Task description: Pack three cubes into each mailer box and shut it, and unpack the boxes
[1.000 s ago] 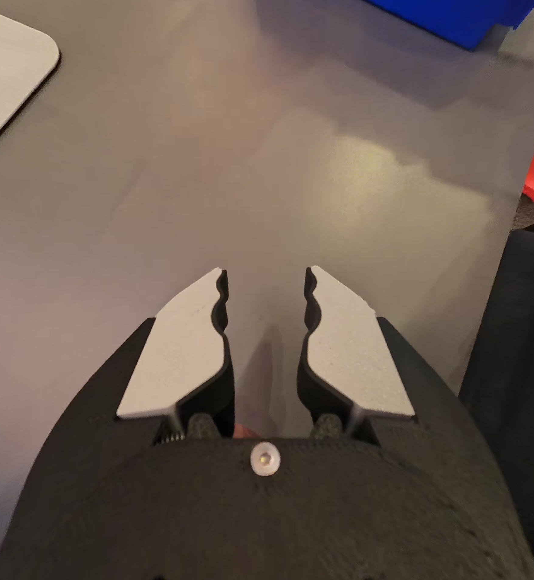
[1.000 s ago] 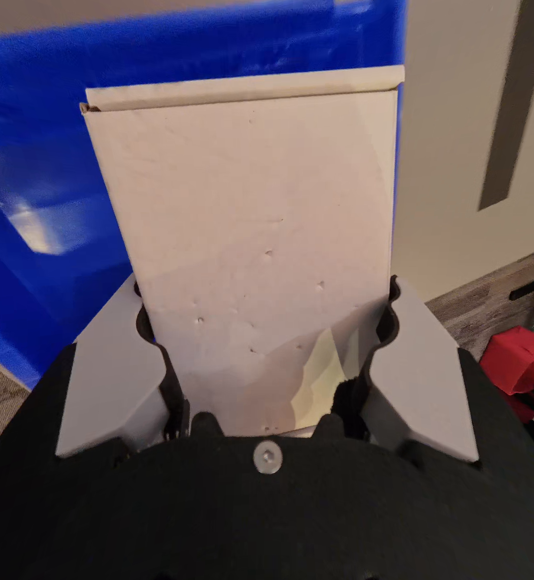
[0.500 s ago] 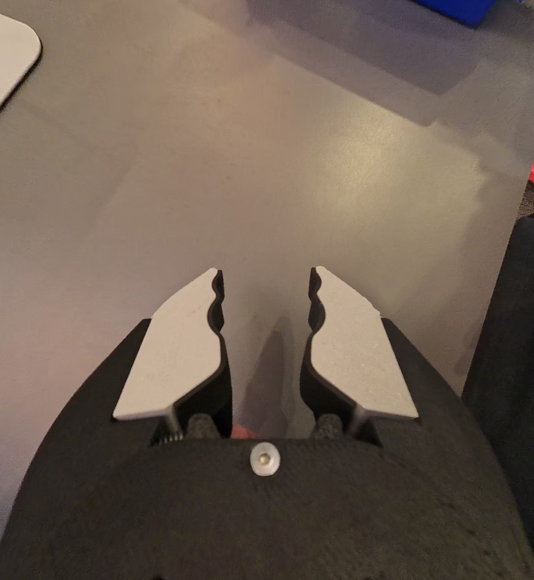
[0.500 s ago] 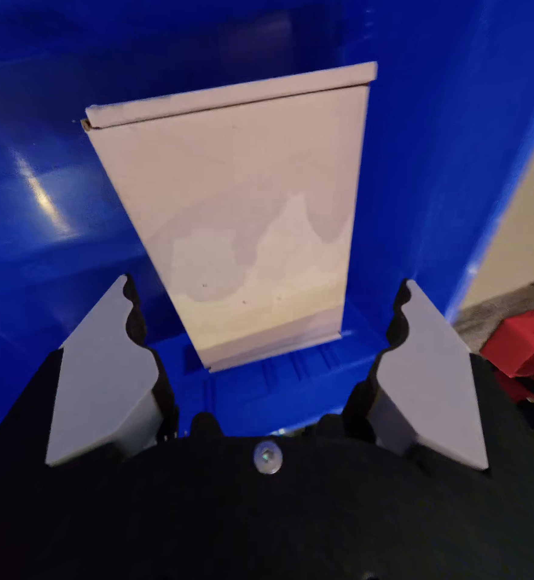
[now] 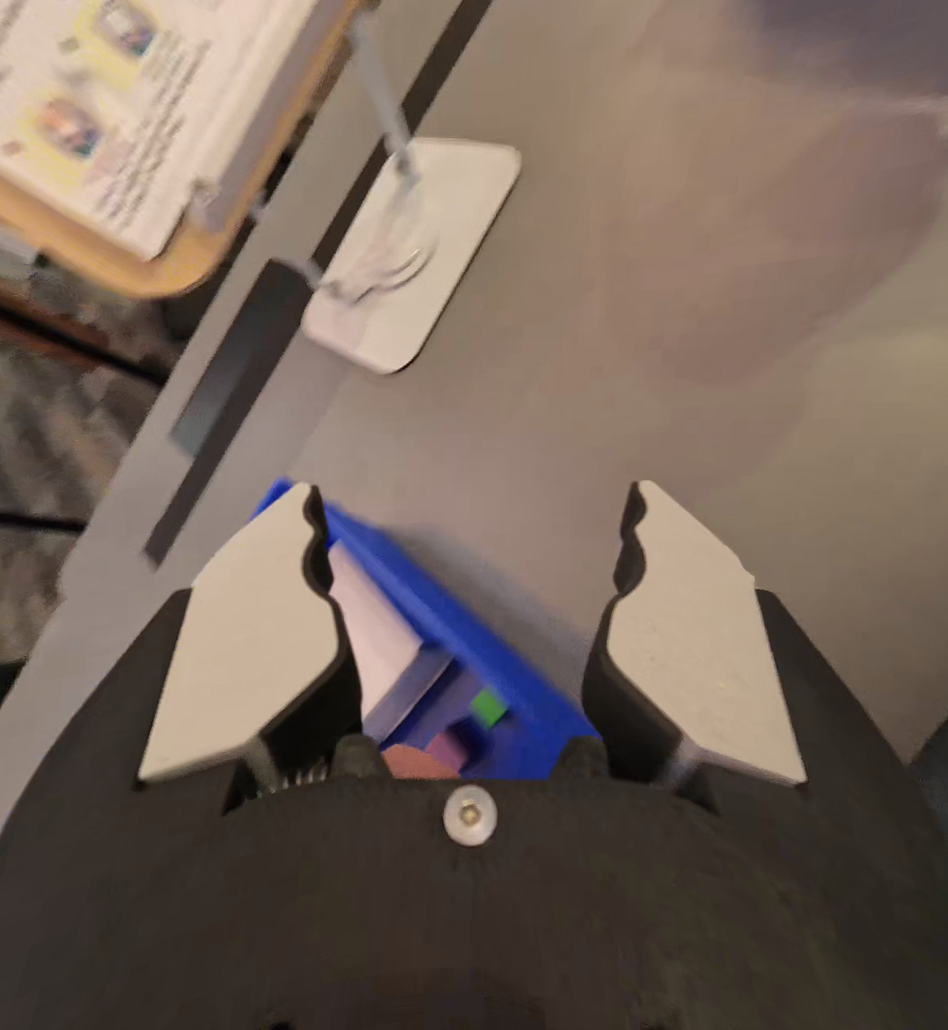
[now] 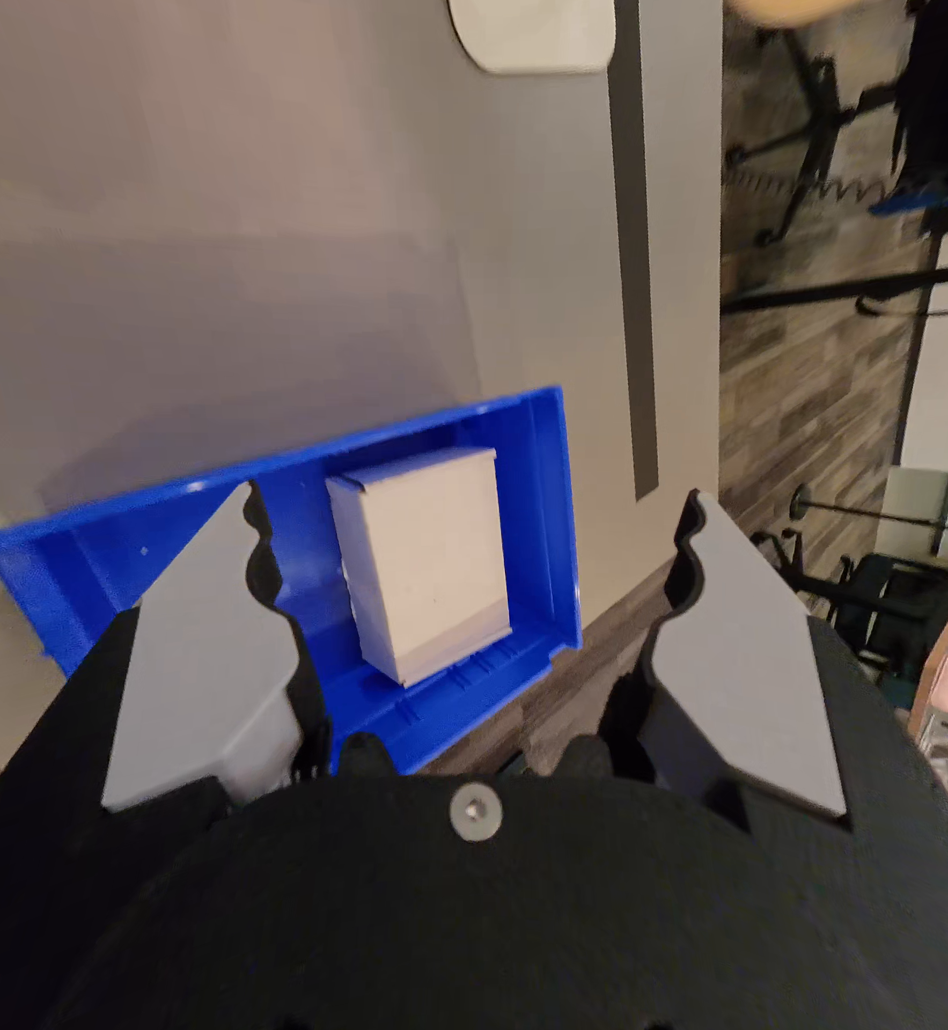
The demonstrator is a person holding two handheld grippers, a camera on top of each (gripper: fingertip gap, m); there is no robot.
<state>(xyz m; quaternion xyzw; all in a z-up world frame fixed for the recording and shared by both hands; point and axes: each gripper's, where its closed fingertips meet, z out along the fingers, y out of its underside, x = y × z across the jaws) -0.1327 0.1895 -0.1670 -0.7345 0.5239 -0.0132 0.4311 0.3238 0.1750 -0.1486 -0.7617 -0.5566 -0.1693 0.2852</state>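
The left hand-held gripper [image 5: 471,535] was spread wide and empty above the grey table [image 5: 683,334]. Beneath it lay a blue bin [image 5: 494,669] holding a white mailer box [image 5: 377,624], a green cube [image 5: 488,709] and a purple cube [image 5: 449,747]. The right hand-held gripper [image 6: 471,535] was likewise spread and empty, apart from a closed white mailer box [image 6: 432,557] lying in a blue bin [image 6: 549,501] at the table edge.
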